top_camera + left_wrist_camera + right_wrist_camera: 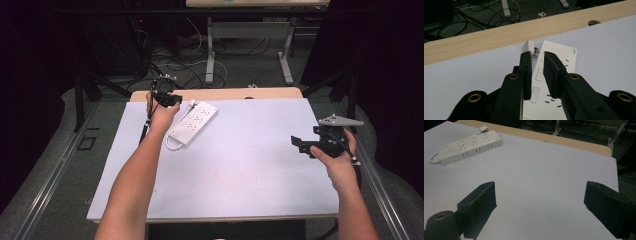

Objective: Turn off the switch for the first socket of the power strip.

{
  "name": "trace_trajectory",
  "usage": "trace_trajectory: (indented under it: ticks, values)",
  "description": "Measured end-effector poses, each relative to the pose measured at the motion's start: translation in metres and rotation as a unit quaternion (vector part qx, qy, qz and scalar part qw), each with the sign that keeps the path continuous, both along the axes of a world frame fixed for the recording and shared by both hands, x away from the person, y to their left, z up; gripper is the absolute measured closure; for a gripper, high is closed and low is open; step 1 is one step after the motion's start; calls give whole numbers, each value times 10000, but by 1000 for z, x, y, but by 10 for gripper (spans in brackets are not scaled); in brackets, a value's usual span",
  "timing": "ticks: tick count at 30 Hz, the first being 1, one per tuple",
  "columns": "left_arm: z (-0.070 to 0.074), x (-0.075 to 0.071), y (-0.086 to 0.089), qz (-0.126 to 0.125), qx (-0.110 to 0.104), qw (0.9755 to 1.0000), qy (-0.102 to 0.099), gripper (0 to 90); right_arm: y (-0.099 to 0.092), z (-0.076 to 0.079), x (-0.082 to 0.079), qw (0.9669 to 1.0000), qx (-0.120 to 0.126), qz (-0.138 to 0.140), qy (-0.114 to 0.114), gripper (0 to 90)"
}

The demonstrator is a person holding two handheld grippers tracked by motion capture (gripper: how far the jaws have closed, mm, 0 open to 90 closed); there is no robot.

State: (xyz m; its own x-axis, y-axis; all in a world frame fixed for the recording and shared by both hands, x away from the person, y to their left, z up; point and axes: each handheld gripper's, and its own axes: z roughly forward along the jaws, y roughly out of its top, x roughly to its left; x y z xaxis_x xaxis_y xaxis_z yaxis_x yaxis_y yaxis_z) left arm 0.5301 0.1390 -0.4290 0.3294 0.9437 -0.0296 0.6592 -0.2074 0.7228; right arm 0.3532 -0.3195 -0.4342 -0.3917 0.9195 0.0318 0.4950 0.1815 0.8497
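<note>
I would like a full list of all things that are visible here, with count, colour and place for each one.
white plastic power strip: 1, white, far left part of the sheet, lying flat at a slant
short white cord with a white plug: 1, white, the cord loops from the strip's near end, the plug lies at its far end
pale lilac sheet: 1, pale lilac, covers most of the table top
light wooden table: 1, light wood, a bare strip shows along the far edge
cables on the floor: several, dark and white, beyond the table
left claw: 1, black, over the strip, jaws a narrow gap apart
right claw: 1, black, over the bare sheet at the right, jaws wide open
</note>
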Motion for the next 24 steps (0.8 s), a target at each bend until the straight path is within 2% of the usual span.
trace_trajectory:
  ticks: [11, 18, 24]
  values:
    - [-15, 9, -4, 124, -79, 9999, 89, 832, -2, -2, 1, 10000, 35, -54, 26, 102]
    - [-29, 12, -7, 234, -168, 9991, 295, 861, -4, -2, 2, 10000, 28, -25, 39, 102]
    - [-36, 15, -11, 239, -125, 9990, 343, 882, -4, -4, 2, 10000, 55, -38, 50, 102]
